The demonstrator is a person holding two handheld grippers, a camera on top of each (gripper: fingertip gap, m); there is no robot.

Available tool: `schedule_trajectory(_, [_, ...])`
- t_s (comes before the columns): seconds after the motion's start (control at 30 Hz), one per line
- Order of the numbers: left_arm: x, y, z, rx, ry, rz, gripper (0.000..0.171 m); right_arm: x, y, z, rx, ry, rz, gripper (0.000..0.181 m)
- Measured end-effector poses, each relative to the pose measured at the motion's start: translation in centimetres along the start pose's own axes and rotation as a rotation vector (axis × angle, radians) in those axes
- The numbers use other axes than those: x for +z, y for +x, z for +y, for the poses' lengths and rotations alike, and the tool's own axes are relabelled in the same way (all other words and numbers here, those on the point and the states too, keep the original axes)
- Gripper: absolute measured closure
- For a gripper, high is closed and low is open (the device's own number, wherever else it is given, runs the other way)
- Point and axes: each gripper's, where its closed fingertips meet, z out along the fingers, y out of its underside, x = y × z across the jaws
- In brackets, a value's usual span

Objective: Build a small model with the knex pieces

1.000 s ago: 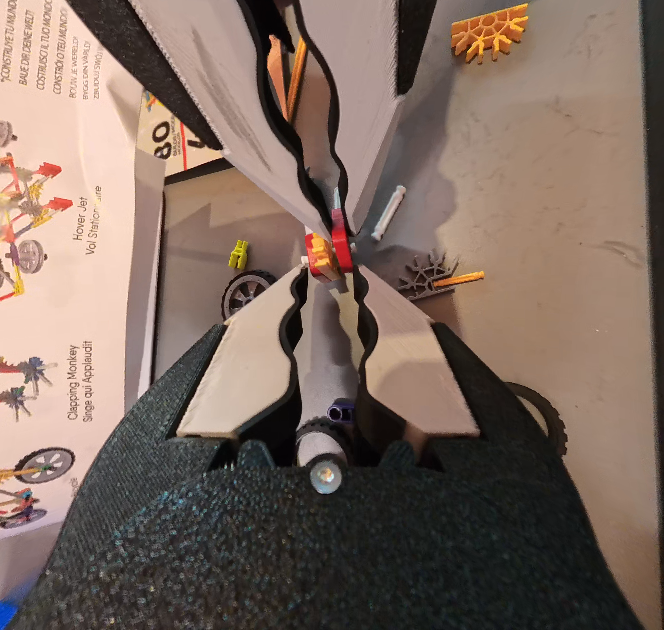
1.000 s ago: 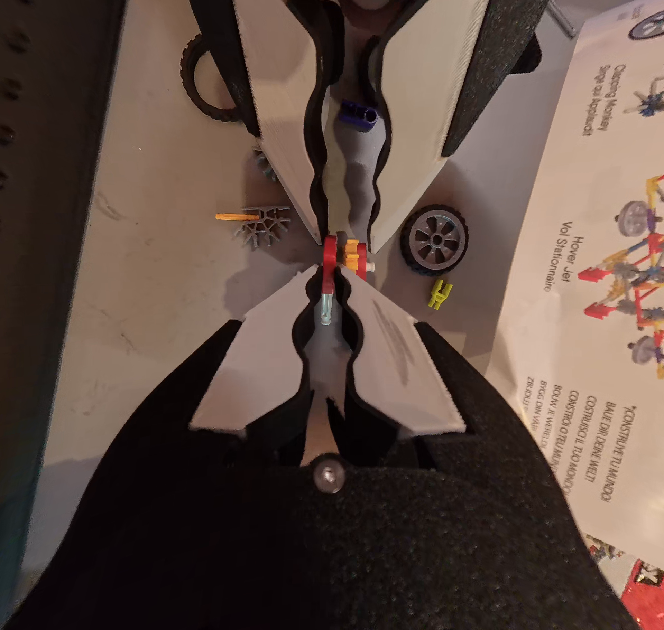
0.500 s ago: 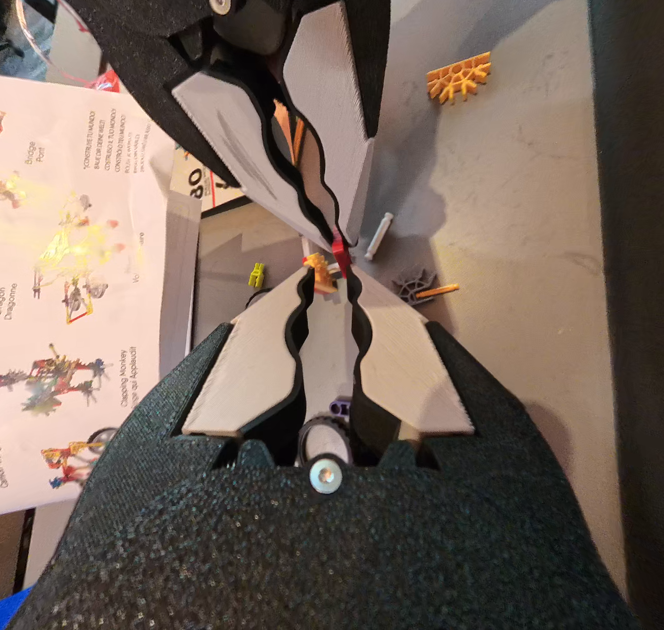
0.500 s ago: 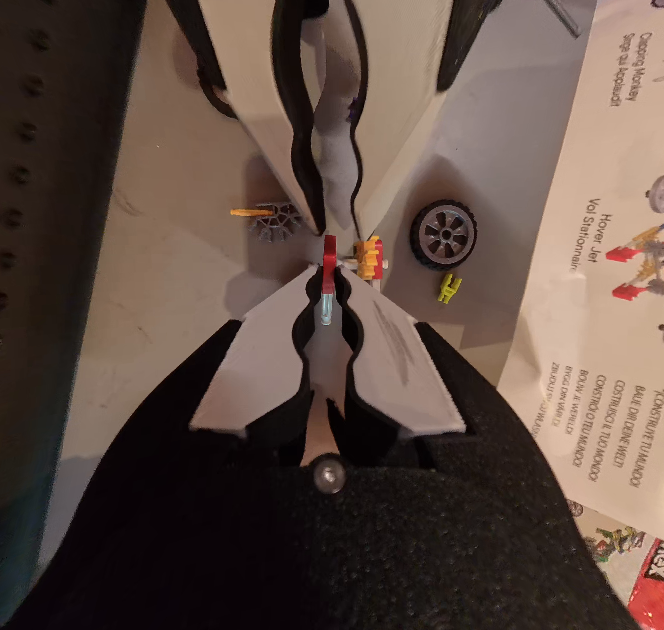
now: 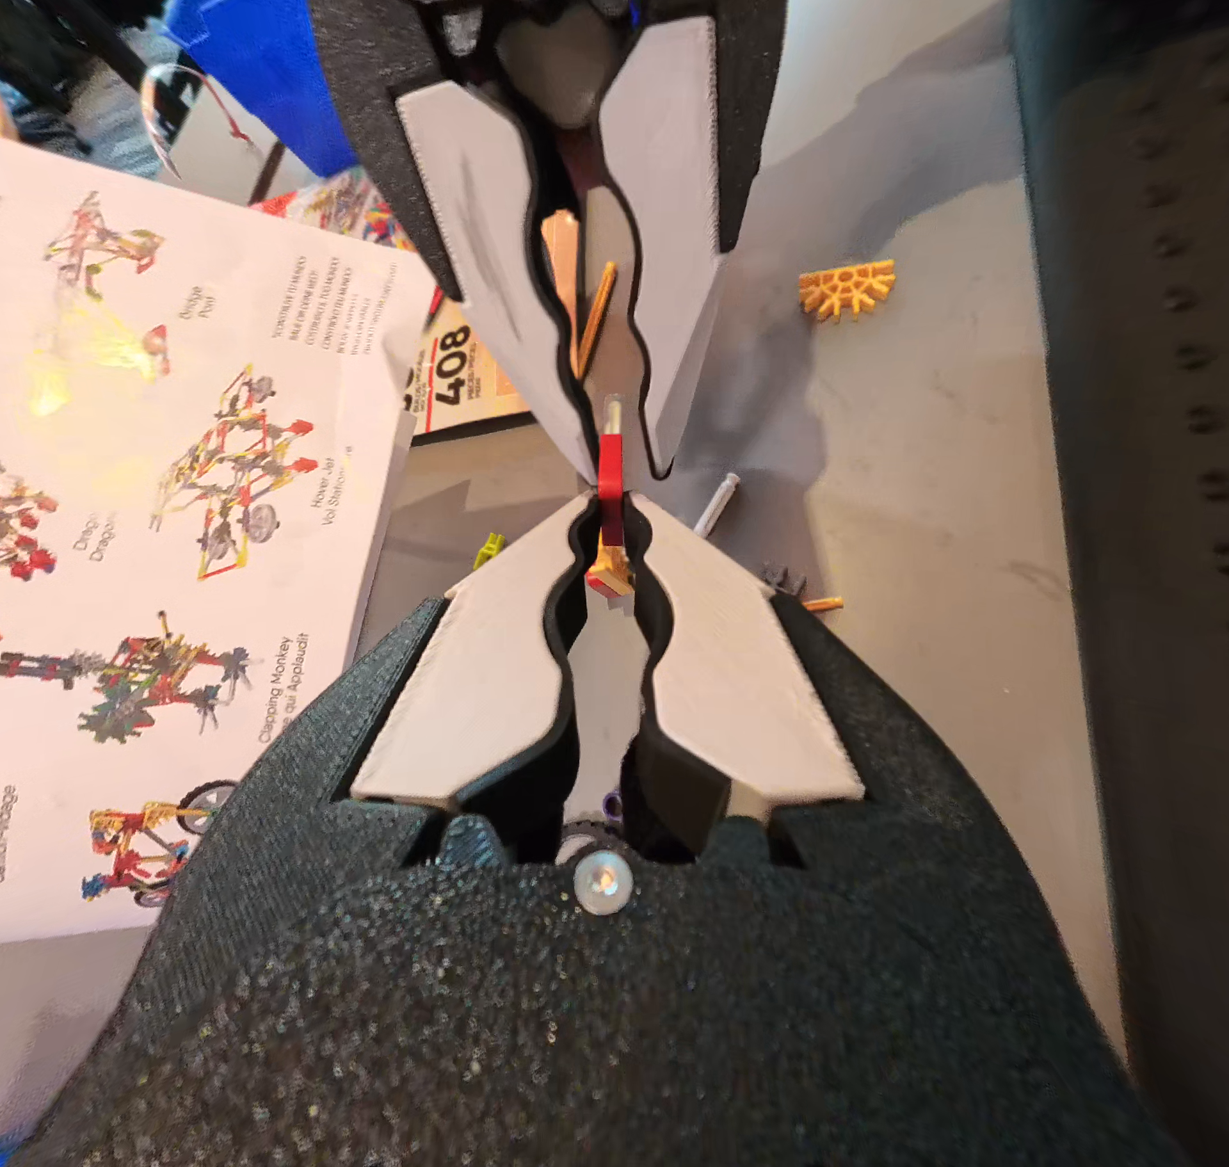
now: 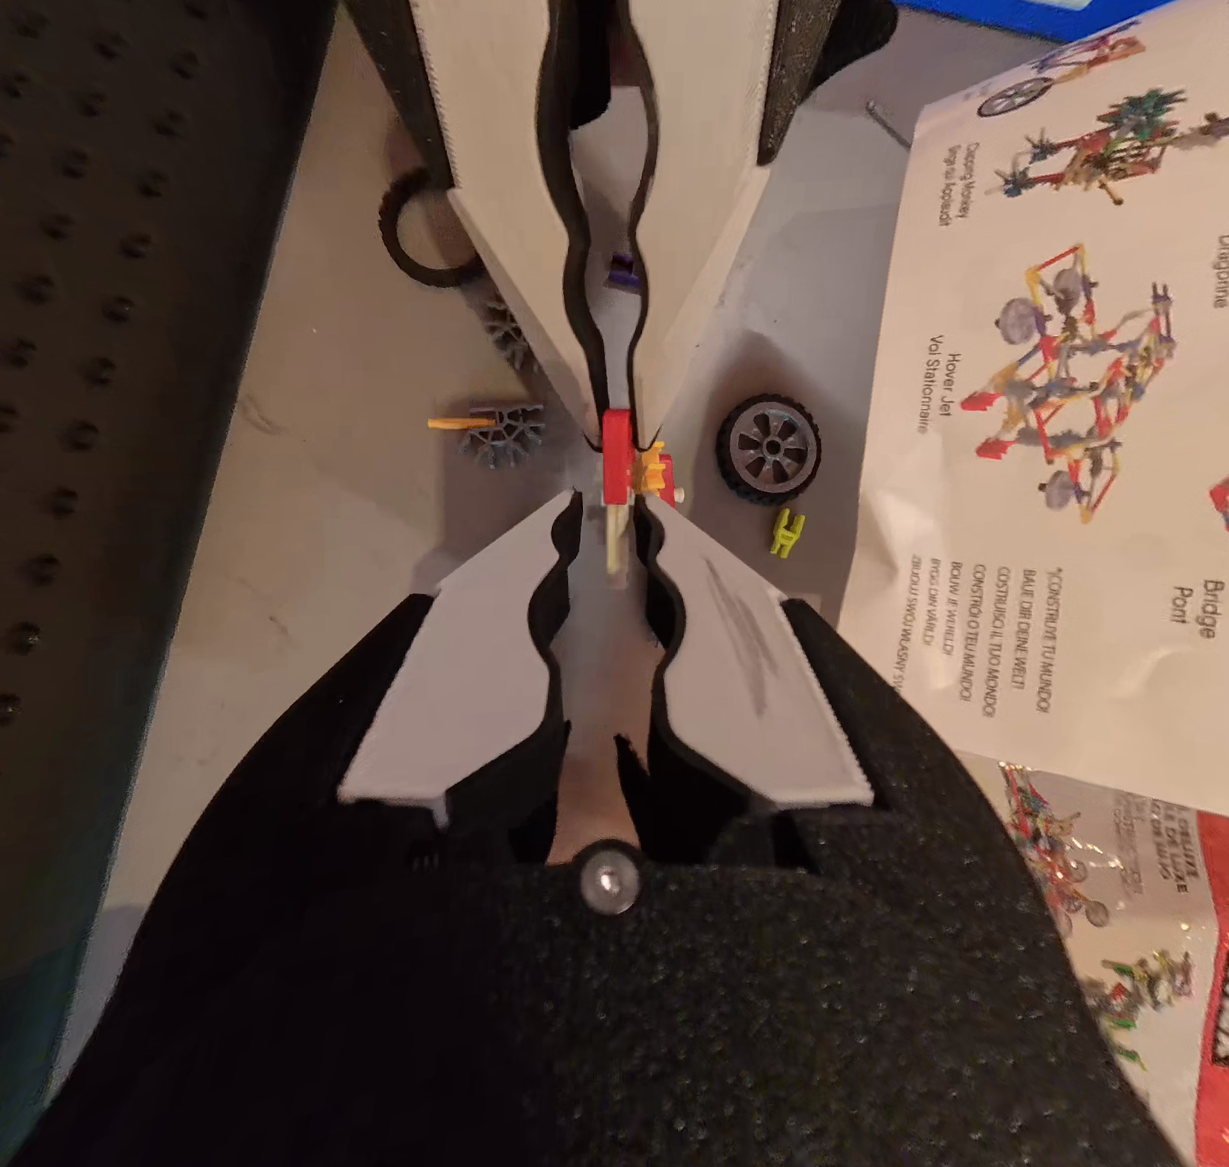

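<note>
on the left, a flat white paper sheet (image 5: 166, 470) with toy pictures is lying on the smooth grey table (image 5: 898, 536). just beside its edge, a tiny yellow-green clip (image 5: 489, 546) is sitting.

in the middle, the two tongs are meeting tip to tip. the left gripper (image 5: 608, 503) is coming up from the bottom, with a rough black body and smooth pale fingers that have wavy black edges. its tips are squeezing together on a flat red piece (image 5: 610, 476), which is up off the table between both tongs. a spiky orange bit (image 5: 612, 566) is stuck to the red piece, sitting between the left fingers. the right gripper (image 5: 625, 470) is pointing down from the top. its tips are a little apart around a thin pale rod (image 6: 615, 550) on the red piece; i cannot tell if they are pinching it.

further right, a thin white stick (image 5: 715, 506) is lying, then a grey spiky piece (image 5: 785, 583) with an orange stick (image 5: 821, 603) in it. an orange half-snowflake piece (image 5: 846, 287) is lying well apart. a dark bumpy mat (image 5: 1130, 470) is running along the right side.
</note>
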Motion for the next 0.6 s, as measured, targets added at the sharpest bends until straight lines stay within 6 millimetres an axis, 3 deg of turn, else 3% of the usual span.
schedule_trajectory(0.27, [0.0,0.1,-0.3,-0.087,0.054,0.051,0.166,-0.9,0.2,-0.6,0.043,0.101,-0.026,0.176])
schedule_trajectory(0.4, [0.6,0.2,1.1,-0.019,-0.029,0.019,0.163,0.0,0.1,0.1,0.032,0.038,-0.024,0.176])
schedule_trajectory(0.6, [0.1,-0.3,1.7,-0.022,-0.078,-0.017,0.128,0.9,0.1,1.3,0.017,-0.063,-0.021,0.176])
